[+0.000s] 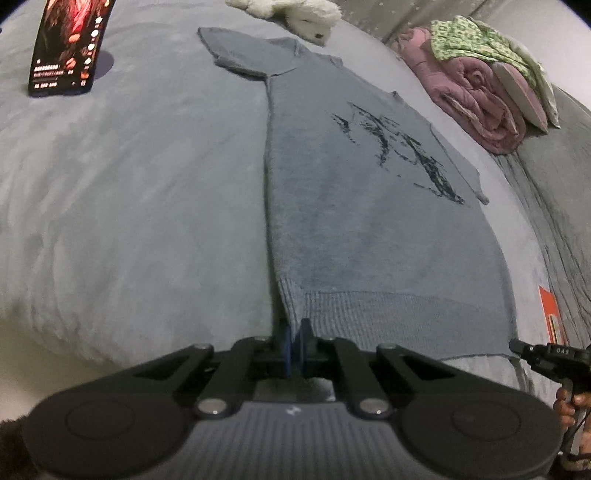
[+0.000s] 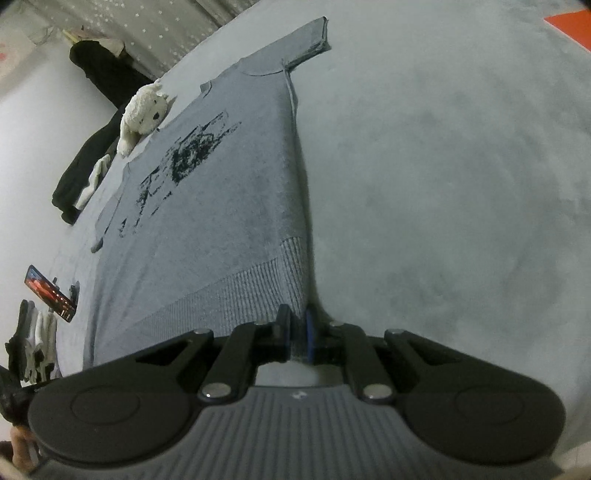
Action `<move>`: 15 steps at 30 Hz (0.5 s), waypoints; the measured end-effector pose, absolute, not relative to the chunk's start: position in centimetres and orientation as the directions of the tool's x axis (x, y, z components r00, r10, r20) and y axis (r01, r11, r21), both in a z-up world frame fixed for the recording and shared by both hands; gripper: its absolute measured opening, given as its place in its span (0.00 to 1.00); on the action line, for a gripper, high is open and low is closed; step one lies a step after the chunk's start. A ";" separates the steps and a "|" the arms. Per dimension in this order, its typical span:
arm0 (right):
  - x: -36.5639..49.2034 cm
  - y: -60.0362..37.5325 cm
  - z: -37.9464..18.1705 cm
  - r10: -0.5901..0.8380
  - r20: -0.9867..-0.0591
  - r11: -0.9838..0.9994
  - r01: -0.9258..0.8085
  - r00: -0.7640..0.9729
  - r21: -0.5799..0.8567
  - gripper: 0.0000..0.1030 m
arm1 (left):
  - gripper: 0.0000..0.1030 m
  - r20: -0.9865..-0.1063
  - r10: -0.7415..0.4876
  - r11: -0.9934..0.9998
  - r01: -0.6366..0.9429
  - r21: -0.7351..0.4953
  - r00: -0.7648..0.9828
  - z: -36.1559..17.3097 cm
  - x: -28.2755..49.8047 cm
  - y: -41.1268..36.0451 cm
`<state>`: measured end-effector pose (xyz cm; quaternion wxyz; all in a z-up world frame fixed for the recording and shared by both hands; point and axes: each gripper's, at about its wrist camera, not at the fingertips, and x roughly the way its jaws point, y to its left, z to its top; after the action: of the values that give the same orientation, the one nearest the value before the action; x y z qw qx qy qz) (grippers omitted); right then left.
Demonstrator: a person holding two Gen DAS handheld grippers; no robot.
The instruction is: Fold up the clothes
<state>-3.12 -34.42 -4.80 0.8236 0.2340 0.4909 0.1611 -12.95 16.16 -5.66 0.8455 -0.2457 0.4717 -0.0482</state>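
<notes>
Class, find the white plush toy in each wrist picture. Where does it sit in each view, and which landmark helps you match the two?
Left wrist view: the white plush toy lies at the top edge, centre, just beyond the grey knit sweater's collar end.
Right wrist view: the white plush toy is at upper left, beside the sweater.
Shared landmark: the dark print on the sweater's chest.

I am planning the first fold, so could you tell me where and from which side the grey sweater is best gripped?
Grip the sweater at the two corners of its ribbed hem, coming in from the bottom edge. It lies flat, print up, and the thick hem gives a firm edge. The left gripper and right gripper are each already shut on a hem corner.
</notes>
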 end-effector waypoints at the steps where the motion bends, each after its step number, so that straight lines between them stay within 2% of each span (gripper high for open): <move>1: -3.3 -34.4 -4.5 0.492 -0.727 0.839 -0.040 0.479 0.543 0.09 | 0.04 -0.767 -0.320 0.871 -0.147 -0.469 0.556 -5.6 -13.2 16.4; 5: -3.9 -34.2 -3.6 0.469 -0.720 0.860 -0.079 0.512 0.505 0.09 | 0.04 -0.772 -0.323 0.877 -0.133 -0.462 0.547 -5.8 -13.5 16.6; 7: -3.6 -33.5 -4.2 0.427 -0.763 0.891 -0.081 0.485 0.447 0.09 | 0.04 -0.789 -0.309 0.893 -0.123 -0.433 0.531 -6.1 -13.4 16.3; 10: -3.5 -32.6 -4.3 0.402 -0.777 0.910 -0.113 0.484 0.400 0.11 | 0.05 -0.783 -0.293 0.906 -0.101 -0.410 0.548 -5.4 -13.4 16.3; 11: -3.6 -32.6 -4.1 0.400 -0.775 0.911 -0.122 0.489 0.393 0.17 | 0.05 -0.781 -0.288 0.911 -0.094 -0.402 0.554 -5.1 -13.4 16.3; 13: -3.6 -32.4 -3.8 0.385 -0.772 0.919 -0.128 0.506 0.374 0.20 | 0.08 -0.777 -0.277 0.919 -0.080 -0.386 0.566 -4.7 -13.4 16.3; 14: -3.6 -32.4 -3.6 0.370 -0.771 0.925 -0.127 0.519 0.358 0.27 | 0.10 -0.774 -0.272 0.923 -0.073 -0.378 0.572 -4.4 -13.4 16.3; 15: -3.6 -32.3 -3.4 0.355 -0.769 0.931 -0.127 0.531 0.343 0.33 | 0.18 -0.772 -0.267 0.927 -0.066 -0.370 0.577 -4.2 -13.4 16.3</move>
<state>-3.60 -32.28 -3.42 0.8662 0.1232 0.4639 0.1391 -13.45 16.26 -4.18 0.8691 -0.1826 0.4560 -0.0578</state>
